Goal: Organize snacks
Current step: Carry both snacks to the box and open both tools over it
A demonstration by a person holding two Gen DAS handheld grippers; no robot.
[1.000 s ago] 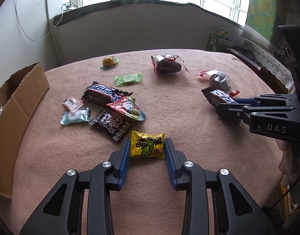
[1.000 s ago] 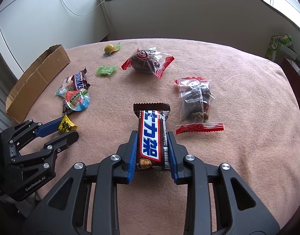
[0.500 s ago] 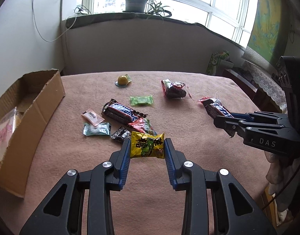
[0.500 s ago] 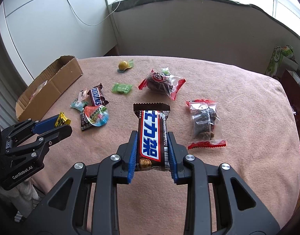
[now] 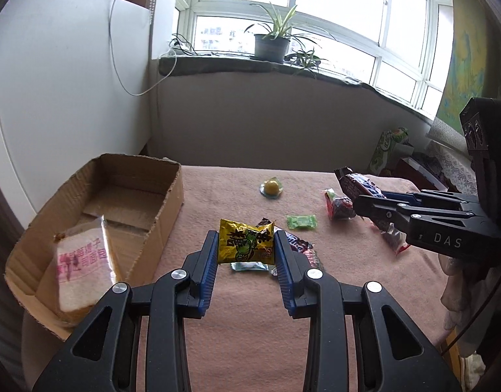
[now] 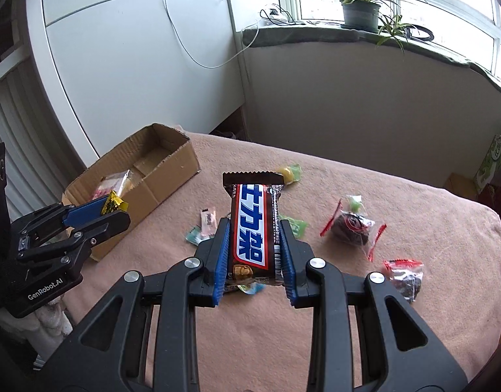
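Observation:
My left gripper (image 5: 245, 248) is shut on a yellow snack packet (image 5: 245, 243) and holds it in the air to the right of the open cardboard box (image 5: 165, 215); it also shows in the right wrist view (image 6: 111, 210), with the packet (image 6: 112, 202) in it. My right gripper (image 6: 253, 245) is shut on a brown, blue and white chocolate bar (image 6: 254, 225), held above the table; it also shows in the left wrist view (image 5: 364, 201), with the bar (image 5: 356, 186) in it. The box holds a wrapped bread slice (image 5: 79, 264).
On the pink tablecloth (image 5: 250, 333) lie a yellow jelly cup (image 5: 271, 187), a green candy (image 5: 301, 222), a red-edged dark snack bag (image 6: 350, 228), another red-edged bag (image 6: 405, 277) and several small packets under the grippers. A white wall stands behind the box. Table edges lie right and near.
Both grippers have risen with their snacks and turned left toward the box. The box inside and the bread slice have come into view.

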